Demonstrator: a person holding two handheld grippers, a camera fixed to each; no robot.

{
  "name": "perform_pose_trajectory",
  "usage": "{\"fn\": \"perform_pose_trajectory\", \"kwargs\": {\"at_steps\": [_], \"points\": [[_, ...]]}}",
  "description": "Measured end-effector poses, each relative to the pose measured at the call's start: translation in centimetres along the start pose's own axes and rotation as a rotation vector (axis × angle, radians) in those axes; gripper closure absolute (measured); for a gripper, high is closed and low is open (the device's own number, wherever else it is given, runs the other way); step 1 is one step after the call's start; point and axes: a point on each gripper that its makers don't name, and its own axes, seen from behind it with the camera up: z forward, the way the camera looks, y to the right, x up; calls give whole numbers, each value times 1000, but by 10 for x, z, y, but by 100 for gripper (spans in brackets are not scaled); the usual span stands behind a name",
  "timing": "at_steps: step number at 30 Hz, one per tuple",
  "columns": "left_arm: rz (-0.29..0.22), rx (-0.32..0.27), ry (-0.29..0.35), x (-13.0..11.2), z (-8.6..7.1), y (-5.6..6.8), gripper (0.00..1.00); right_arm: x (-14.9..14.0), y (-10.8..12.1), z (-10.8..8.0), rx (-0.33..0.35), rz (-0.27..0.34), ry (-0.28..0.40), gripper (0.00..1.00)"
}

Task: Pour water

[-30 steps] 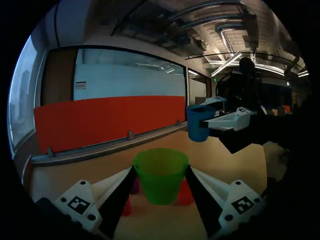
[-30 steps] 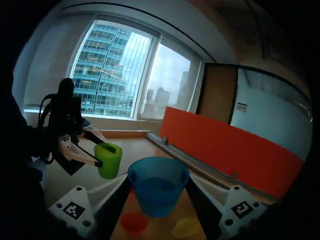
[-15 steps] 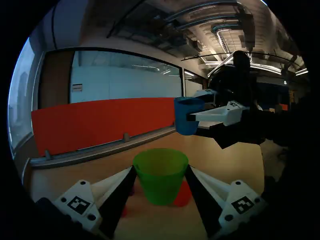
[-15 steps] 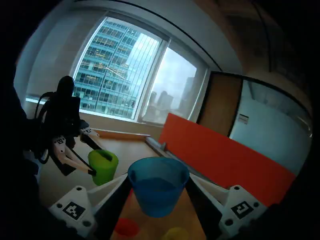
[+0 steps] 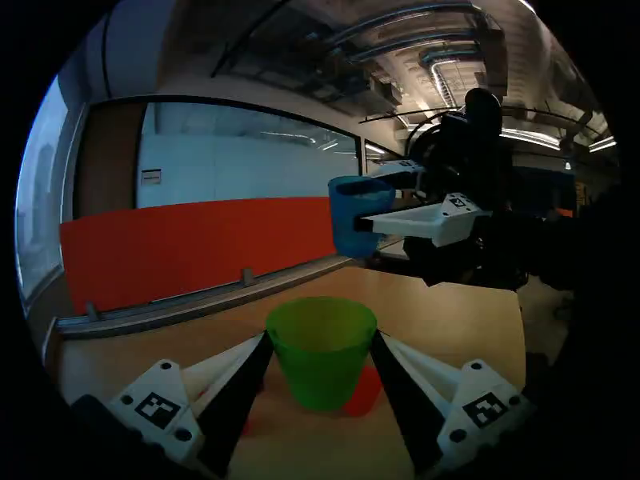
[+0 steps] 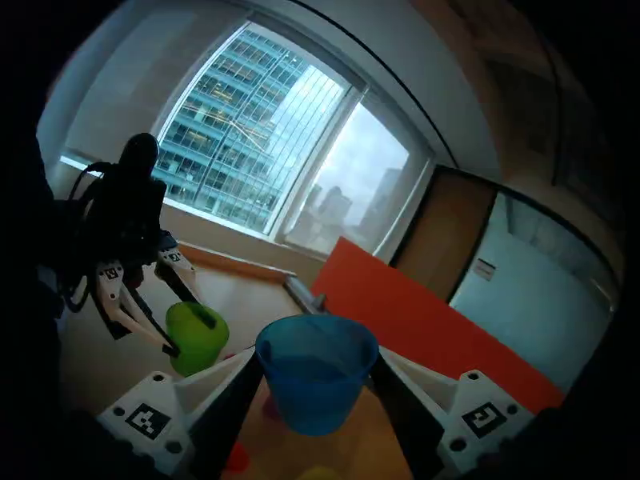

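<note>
Wood table (image 5: 460, 316), green cup (image 5: 322, 352) — orange partition (image 5: 200, 240)

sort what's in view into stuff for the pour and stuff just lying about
For the pour: blue cup in the right gripper; green cup in the left gripper.
Lying about: red cup on the table; orange panel.

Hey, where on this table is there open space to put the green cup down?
In the left gripper view, bare wood runs between the green cup and the rail under the orange partition. There is more at the right of the table, below the held-up blue cup. Right under the green cup it is crowded: a red piece sits there.
</note>
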Motion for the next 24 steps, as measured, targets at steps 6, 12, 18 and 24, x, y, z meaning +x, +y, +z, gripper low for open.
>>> {"fn": "perform_pose_trajectory", "kwargs": {"at_steps": [6, 12, 18, 24], "points": [[4, -11, 3, 2, 2, 5, 14, 8, 4, 7, -1, -61, 1, 9], [5, -19, 9, 3, 4, 9, 14, 17, 8, 13, -7, -135, 7, 9], [2, -25, 18, 6, 5, 12, 14, 26, 14, 20, -19, -196, 16, 9], [0, -32, 19, 6, 8, 13, 14, 36, 18, 26, -24, -253, 27, 10]]}}
